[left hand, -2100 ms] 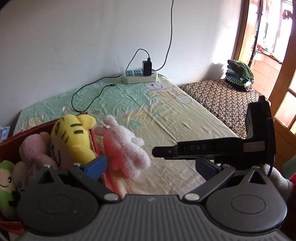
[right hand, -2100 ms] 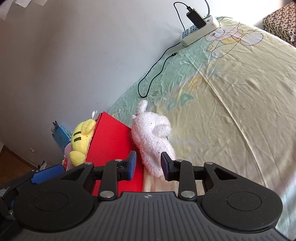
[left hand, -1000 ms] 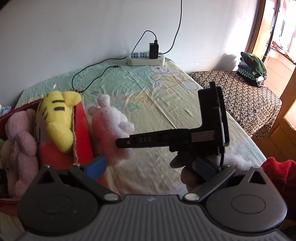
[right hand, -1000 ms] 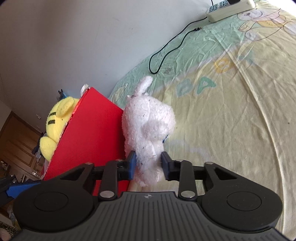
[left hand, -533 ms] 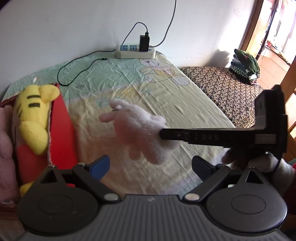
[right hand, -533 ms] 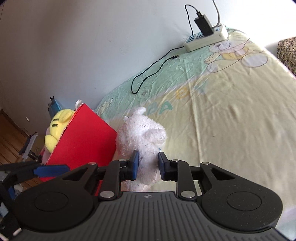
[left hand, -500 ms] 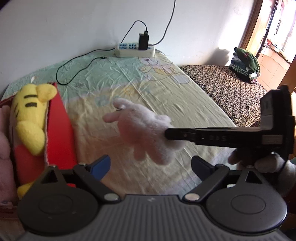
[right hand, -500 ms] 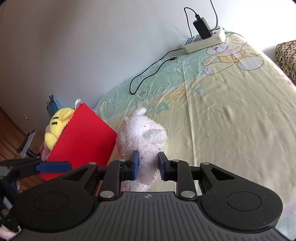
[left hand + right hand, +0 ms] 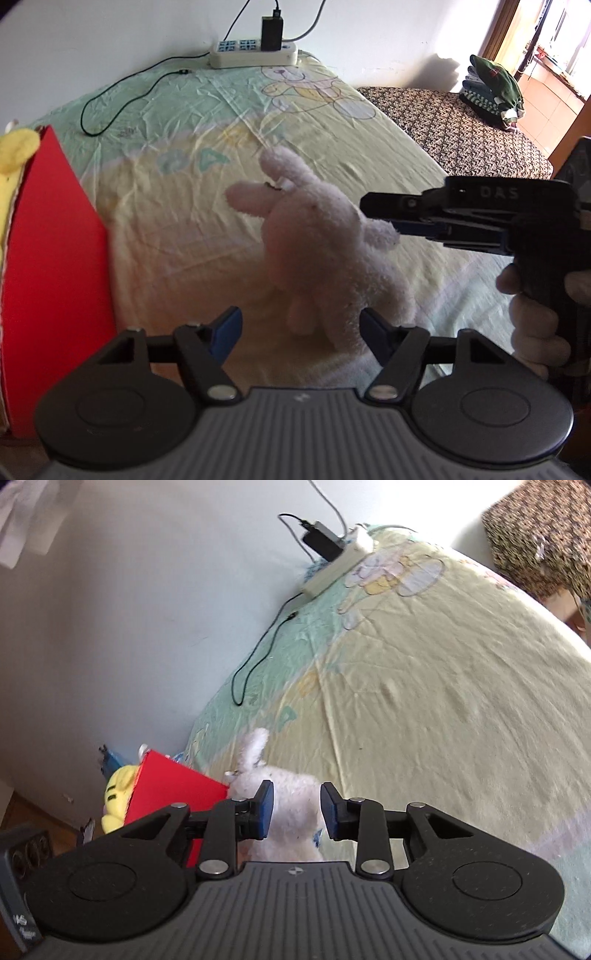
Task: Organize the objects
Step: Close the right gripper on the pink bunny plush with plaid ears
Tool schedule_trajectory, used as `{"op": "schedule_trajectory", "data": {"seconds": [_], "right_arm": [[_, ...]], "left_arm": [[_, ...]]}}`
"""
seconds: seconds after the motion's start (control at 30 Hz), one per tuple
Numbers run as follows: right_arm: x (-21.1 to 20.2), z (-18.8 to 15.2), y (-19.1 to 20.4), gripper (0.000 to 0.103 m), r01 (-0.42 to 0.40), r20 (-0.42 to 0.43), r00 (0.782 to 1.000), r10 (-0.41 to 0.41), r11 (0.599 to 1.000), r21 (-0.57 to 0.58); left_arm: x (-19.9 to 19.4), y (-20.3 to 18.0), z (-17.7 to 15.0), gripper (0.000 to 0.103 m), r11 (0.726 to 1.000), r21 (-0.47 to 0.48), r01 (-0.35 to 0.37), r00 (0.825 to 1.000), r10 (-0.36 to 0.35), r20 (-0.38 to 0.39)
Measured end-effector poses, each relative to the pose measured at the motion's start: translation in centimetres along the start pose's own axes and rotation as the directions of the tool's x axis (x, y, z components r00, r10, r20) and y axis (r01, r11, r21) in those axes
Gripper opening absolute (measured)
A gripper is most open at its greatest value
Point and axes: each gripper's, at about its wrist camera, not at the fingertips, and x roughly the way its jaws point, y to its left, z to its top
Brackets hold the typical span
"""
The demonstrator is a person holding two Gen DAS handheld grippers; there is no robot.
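A pale pink plush bunny [image 9: 325,258] sits mid-bed, clear of the red box [image 9: 55,258]. My left gripper [image 9: 300,332] hangs just over its legs. Those jaws are closing with one foot between them, and the pads do not press it. In the left wrist view my right gripper [image 9: 391,218] reaches in from the right onto the bunny's arm. In its own view that gripper [image 9: 295,808] has the bunny [image 9: 291,805] filling the gap, and its jaws are opening. A yellow tiger plush [image 9: 116,794] pokes out of the red box [image 9: 177,786].
A white power strip [image 9: 255,55] with a black charger and a looping cable [image 9: 110,107] lies at the bed's far edge by the wall. A patterned surface with folded clothes [image 9: 491,88] stands to the right. A hand [image 9: 535,325] holds the right gripper's handle.
The bunny has been pulled away from the red box toward the middle of the bed. My left gripper has sunk toward it and its jaws have narrowed. The right jaws have widened a little.
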Motion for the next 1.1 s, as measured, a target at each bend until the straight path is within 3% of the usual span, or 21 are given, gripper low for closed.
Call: {"op": "schedule_trajectory", "data": {"seconds": [0.1,0.23,0.4,0.47,0.57,0.67,0.77,0.87,1.1], "right_arm": [[1.3,0.0,-0.1,0.031,-0.069,-0.054,0.996,0.071,0.996,0.052],[1.9,-0.4,2.3,0.031,-0.139,-0.105,0.985,0.136,0.99,-0.019],[3.5,-0.9,4.0,0.031,-0.261,-0.222,0.941,0.255,0.965,0.0],[4.1,-1.2,4.4,0.031,-0.262,-0.241,0.938,0.251,0.965,-0.013],[4.3,-1.3,4.0,0.031,-0.231,-0.223,0.949,0.224,0.973,-0.005],[4.7,-1.0,3.0,0.031,-0.187,-0.206,0.961,0.185,0.982,0.01],[5.5,-1.3,2.8,0.032,-0.181,-0.24,0.955,0.175,0.984,0.0],[6.8,-1.7,2.7,0.041,-0.188,-0.275,0.944,0.185,0.982,0.014],[7.9,-2.3,2.6,0.041,-0.23,-0.307,0.919,0.245,0.969,0.086]], "left_arm": [[-0.3,-0.1,0.0,0.077,1.0,0.008,0.001,1.0,-0.001,0.007],[-0.6,0.4,0.1,0.088,0.999,-0.025,0.041,0.999,-0.041,0.016],[0.1,1.1,0.1,0.09,0.996,-0.072,0.048,0.999,-0.049,-0.01],[0.4,1.2,0.0,0.087,0.996,-0.079,0.033,0.999,-0.035,-0.026],[0.4,1.7,0.0,0.085,0.995,-0.096,0.028,0.999,-0.032,-0.044],[-0.5,2.4,-0.1,0.09,0.99,-0.125,0.067,0.997,-0.072,-0.032],[-0.9,3.1,0.0,0.094,0.983,-0.161,0.084,0.996,-0.088,-0.015],[0.0,4.0,0.1,0.091,0.973,-0.216,0.078,0.996,-0.087,-0.035],[0.3,4.9,-0.1,0.086,0.968,-0.244,0.055,0.997,-0.066,-0.035]]}}
